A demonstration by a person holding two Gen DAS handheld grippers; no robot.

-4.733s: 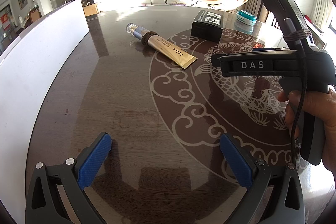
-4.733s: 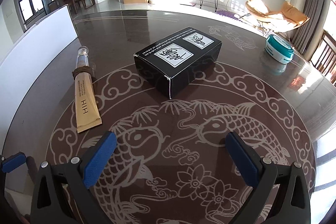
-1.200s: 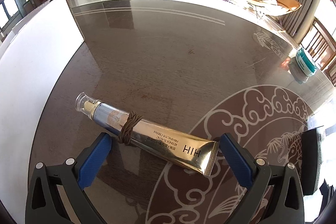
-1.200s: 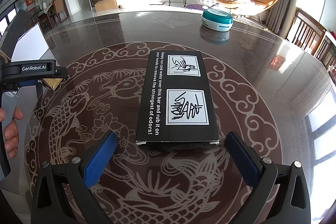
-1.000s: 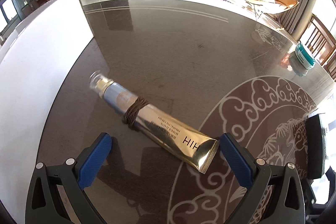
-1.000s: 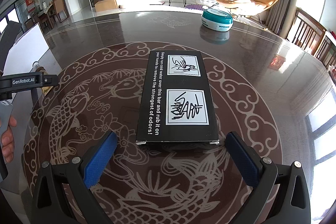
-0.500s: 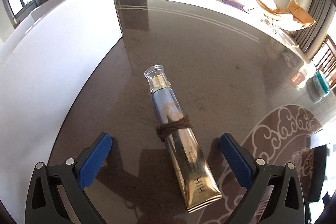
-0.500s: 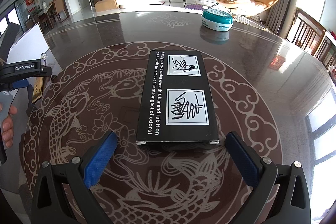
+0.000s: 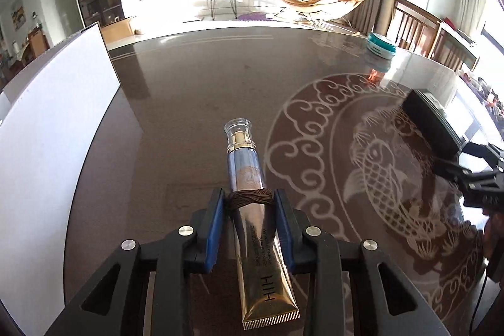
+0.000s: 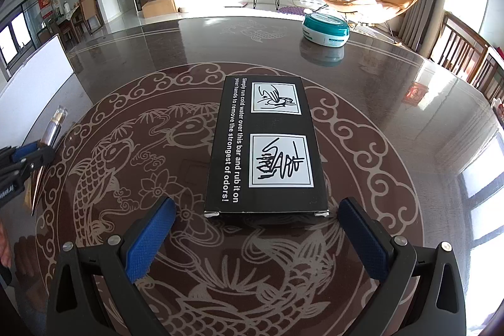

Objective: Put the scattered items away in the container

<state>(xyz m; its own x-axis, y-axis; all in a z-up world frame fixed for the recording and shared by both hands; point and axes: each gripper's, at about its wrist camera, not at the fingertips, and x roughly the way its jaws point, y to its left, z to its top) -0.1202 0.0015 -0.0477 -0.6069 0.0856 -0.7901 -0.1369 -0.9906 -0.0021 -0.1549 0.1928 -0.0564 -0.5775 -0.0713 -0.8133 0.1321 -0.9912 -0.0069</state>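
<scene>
My left gripper (image 9: 250, 203) is shut on a gold and silver cosmetic tube (image 9: 249, 178) at the brown cord wrapped round its middle; the clear cap points away from me. The tube also shows at the left edge of the right wrist view (image 10: 52, 131), held in the left gripper (image 10: 31, 156). A black box (image 10: 267, 144) with white printed panels lies flat on the table straight ahead of my right gripper (image 10: 258, 232), which is open and empty just short of the box's near end. The white container (image 9: 47, 153) stands along the table's left side.
A teal and white round tin (image 10: 326, 27) sits at the far right of the dark patterned table (image 10: 126, 178). The black box shows at the right in the left wrist view (image 9: 431, 122), with the right gripper (image 9: 472, 175) beside it. Wooden chairs (image 10: 466, 55) stand beyond the right edge.
My left gripper has closed on the tube, which half a second ago lay loose between its open fingers. The right gripper and the black box have not moved.
</scene>
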